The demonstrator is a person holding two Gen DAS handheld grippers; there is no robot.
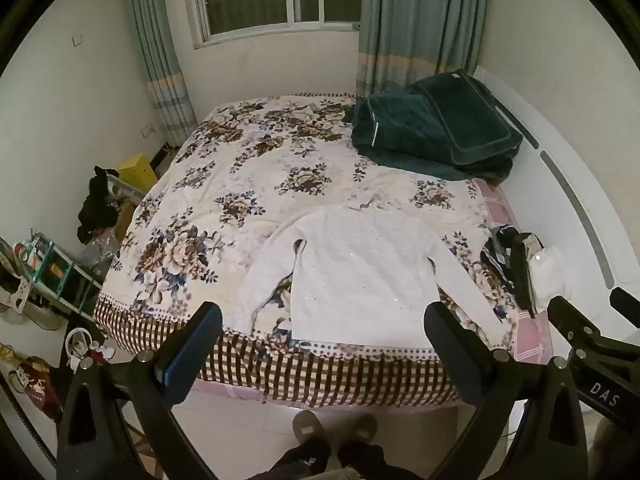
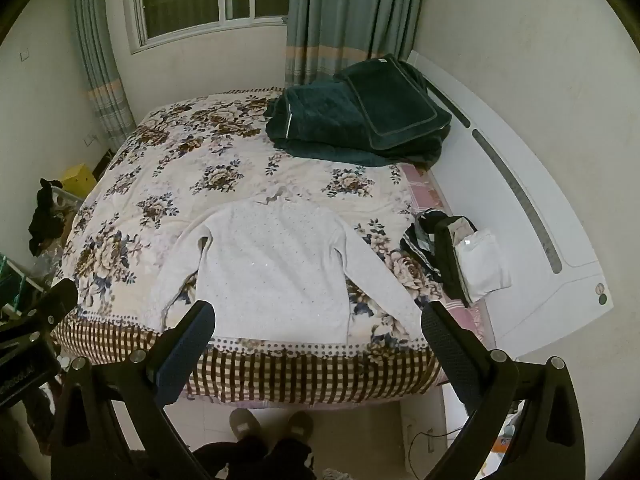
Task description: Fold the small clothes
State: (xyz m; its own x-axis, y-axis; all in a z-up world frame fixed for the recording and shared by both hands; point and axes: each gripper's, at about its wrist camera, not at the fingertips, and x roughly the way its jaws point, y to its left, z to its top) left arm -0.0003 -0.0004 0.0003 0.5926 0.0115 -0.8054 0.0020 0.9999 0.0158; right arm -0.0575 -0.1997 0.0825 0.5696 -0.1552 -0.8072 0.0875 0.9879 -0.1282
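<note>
A small white long-sleeved top [image 1: 352,272] lies spread flat on the floral bedspread [image 1: 240,184], hem toward the near edge and both sleeves angled down beside the body. It also shows in the right wrist view [image 2: 272,264]. My left gripper [image 1: 322,316] is open and empty, held above the near bed edge in front of the hem. My right gripper [image 2: 318,316] is open and empty, at about the same height and distance. A small pile of dark and white clothes [image 2: 456,256] lies to the right of the top.
A folded dark green blanket [image 1: 436,128] sits at the far right of the bed. A white headboard [image 2: 532,216] runs along the right. Shelves, shoes and boxes [image 1: 48,272] crowd the floor at left. The person's slippered feet [image 1: 332,428] stand at the bed's near edge.
</note>
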